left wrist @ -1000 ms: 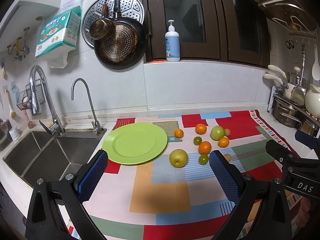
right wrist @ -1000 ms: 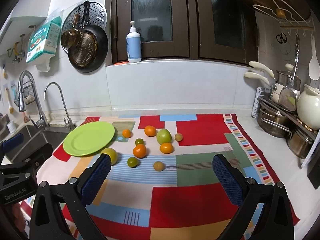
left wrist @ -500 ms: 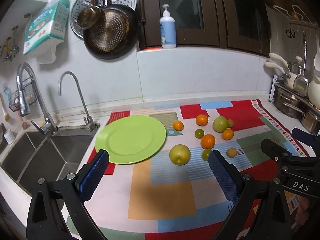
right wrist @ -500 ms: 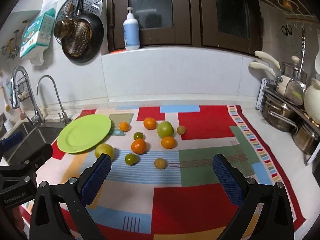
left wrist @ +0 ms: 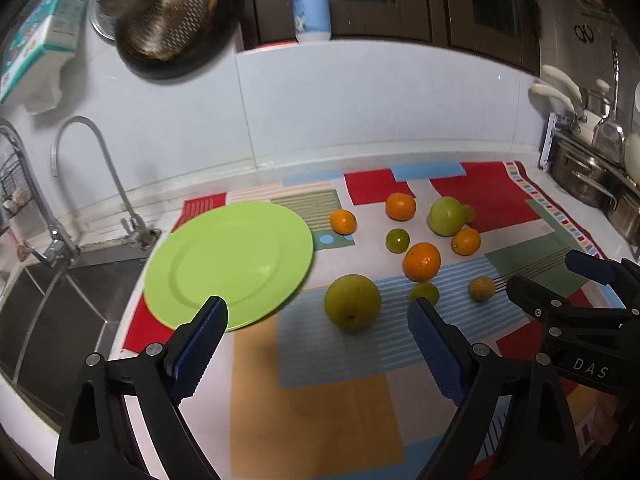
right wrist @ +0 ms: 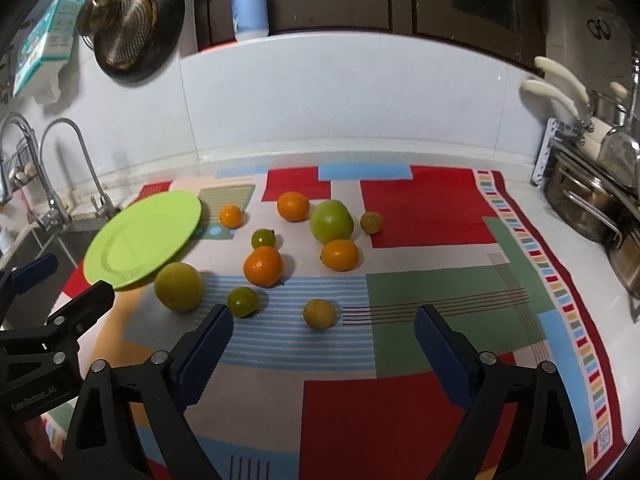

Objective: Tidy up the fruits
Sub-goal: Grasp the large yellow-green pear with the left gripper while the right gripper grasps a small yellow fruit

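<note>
Approach step judged in hand: plate (left wrist: 228,264) bare, fruits (right wrist: 262,266) scattered on cloth (right wrist: 420,312) (desk). Left gripper (left wrist: 316,340) and right gripper (right wrist: 322,340) spread wide, nothing held. Next, pear (left wrist: 352,307) to be straddled and clamped.

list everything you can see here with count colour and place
plate: 1, green, left end of cloth by sink
oranges: 4, orange, mid cloth
big fruits: 2, yellow-green, one near plate, one farther back
small fruits: 2, green, among the oranges
small fruits: 2, brownish, right of the group
cloth: 1, patchwork, on counter
taps: 2, metal, over sink
pan: 1, dark, on wall
bottle: 1, blue-white, on ledge
pots: steel, far right
left gripper: open, above cloth
right gripper: open, above cloth
</note>
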`<state>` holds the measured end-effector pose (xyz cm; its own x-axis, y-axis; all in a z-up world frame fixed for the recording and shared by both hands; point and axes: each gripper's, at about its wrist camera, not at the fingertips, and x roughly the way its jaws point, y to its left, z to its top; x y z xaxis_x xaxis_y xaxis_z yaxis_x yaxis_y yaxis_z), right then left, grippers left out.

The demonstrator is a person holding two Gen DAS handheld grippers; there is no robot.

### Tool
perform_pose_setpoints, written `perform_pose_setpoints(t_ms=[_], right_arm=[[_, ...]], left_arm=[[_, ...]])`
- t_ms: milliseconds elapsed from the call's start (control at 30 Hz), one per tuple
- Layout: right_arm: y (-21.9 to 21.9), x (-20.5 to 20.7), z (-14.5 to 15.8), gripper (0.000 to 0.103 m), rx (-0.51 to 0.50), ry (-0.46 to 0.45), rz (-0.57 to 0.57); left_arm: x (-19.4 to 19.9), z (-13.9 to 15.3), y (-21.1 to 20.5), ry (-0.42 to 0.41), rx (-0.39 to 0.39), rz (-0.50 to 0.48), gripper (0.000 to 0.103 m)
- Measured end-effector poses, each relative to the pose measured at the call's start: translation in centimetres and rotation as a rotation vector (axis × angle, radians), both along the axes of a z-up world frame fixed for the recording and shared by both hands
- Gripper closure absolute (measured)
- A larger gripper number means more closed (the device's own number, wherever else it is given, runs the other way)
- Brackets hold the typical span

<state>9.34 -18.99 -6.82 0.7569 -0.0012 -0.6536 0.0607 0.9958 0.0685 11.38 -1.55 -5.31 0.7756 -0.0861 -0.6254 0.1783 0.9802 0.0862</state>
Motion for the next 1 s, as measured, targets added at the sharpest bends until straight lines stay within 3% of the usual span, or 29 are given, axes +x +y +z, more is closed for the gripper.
perform_pose_setpoints(t_ms=[533,867,1000], right_arm=[[-0.1,5.2,-5.0,0.039,0.036,0.169,0.026],[0.0,6.3,-6.1,0.064,0.039,0.196,0.05],[0.1,6.3,-6.2,0.074,0.037,0.199,0.061]], left_arm=[[6.0,-5.0,-1.6,0.152,0.013,-0.077,0.024],[7.1,-6.2,-2.0,0.207,-0.026,-0.121,0.052],[7.0,-6.3,-2.2,0.203,-0.019,-0.13,0.053]])
